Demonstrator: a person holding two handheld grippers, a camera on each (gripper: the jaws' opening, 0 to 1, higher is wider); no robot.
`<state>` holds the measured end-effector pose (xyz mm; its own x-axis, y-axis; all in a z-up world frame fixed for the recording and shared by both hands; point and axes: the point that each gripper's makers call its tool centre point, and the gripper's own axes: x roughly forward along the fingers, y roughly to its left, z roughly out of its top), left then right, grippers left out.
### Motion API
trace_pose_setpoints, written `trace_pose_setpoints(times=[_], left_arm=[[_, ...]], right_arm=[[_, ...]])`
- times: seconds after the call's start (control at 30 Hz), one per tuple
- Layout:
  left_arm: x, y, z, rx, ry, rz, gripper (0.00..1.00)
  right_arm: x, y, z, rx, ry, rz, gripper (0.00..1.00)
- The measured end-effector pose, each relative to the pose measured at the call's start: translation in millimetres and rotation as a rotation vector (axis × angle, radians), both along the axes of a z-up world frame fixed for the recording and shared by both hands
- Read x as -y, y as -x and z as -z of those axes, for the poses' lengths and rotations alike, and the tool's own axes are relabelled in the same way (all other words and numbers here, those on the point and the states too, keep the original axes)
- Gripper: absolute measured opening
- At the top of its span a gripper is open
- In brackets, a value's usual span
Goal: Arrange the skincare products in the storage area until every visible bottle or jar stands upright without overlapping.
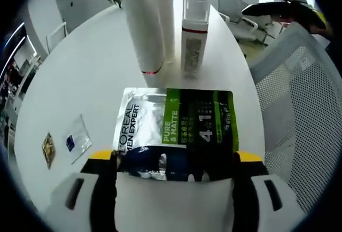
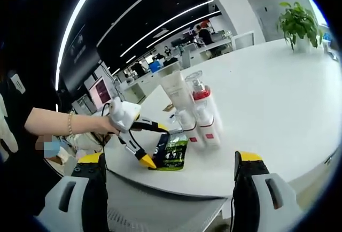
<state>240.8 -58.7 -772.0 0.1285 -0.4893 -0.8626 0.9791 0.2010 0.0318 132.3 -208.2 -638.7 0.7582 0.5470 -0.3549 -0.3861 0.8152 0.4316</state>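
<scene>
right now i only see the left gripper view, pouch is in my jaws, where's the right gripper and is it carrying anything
Observer: The right gripper is open and empty, hanging off the near edge of the table.
Operator: is the pouch up in the air or down on the table
Observer: Seen from the side, the pouch looks to rest its lower edge on the tabletop close to that near edge, clamped in the left gripper.
Operator: how close to the bottles
Observer: It sits right beside the bottle cluster, on the side nearer the person's hand. I cannot tell if they touch.
</scene>
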Motion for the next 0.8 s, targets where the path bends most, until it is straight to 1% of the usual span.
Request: trace_pose_setpoints(times=[0.17,0.23,0.27,0.4,0.43,0.5,0.57,0.63,0.67,0.7,0.73,0.77,0.8], left_arm=[[0,-6.5,-8.5,0.023,0.030,-0.032,0.91],[0,-6.2,-19.0,0.029,0.045,-0.049,0.92],[0,-6.8,-17.0,0.029,0.052,-0.056,0.93],[-3,-8.8,-22.1,0.001,0.101,-0.136,0.96],[-6,-10.1,-23.5,-0.002,0.109,-0.152,0.96],[-4,-8.6,-27.8,-0.005,0.118,-0.173,0.97],[-5,-6.7,-34.0,-0.012,0.141,-0.196,0.98],[-5,-0.8,-46.1,-0.020,0.177,-0.237,0.99],[-7,-2.3,-47.1,-0.023,0.195,-0.254,0.99],[-8,-2.9,-49.3,-0.019,0.211,-0.264,0.99],[-7,-3.4,-55.5,-0.005,0.246,-0.272,0.99],[-9,-3.9,-58.4,0.003,0.257,-0.285,0.99],[-13,-3.8,-59.1,-0.001,0.261,-0.301,0.99]], right_arm=[[-1,0,-1.3,0.005,0.002,-0.005,1.00],[-3,-1,-1.9,0.006,0.002,-0.009,1.00],[-4,-1,-2.3,0.006,0.003,-0.010,1.00],[-6,-4,-3.7,0.013,0.007,-0.015,1.00],[-7,-5,-3.6,0.013,0.009,-0.015,1.00],[-8,-6,-3.1,0.012,0.011,-0.012,1.00],[-9,-7,-2.9,0.012,0.009,-0.010,1.00],[-10,-8,-2.3,0.009,0.013,-0.014,1.00],[-9,-9,-2.0,0.010,0.016,-0.015,1.00],[-9,-10,-1.5,0.007,0.017,-0.016,1.00],[-8,-12,-1.3,0.007,0.018,-0.017,1.00],[-8,-12,-1.2,0.007,0.020,-0.016,1.00],[-7,-14,-1.1,0.007,0.023,-0.017,1.00]])
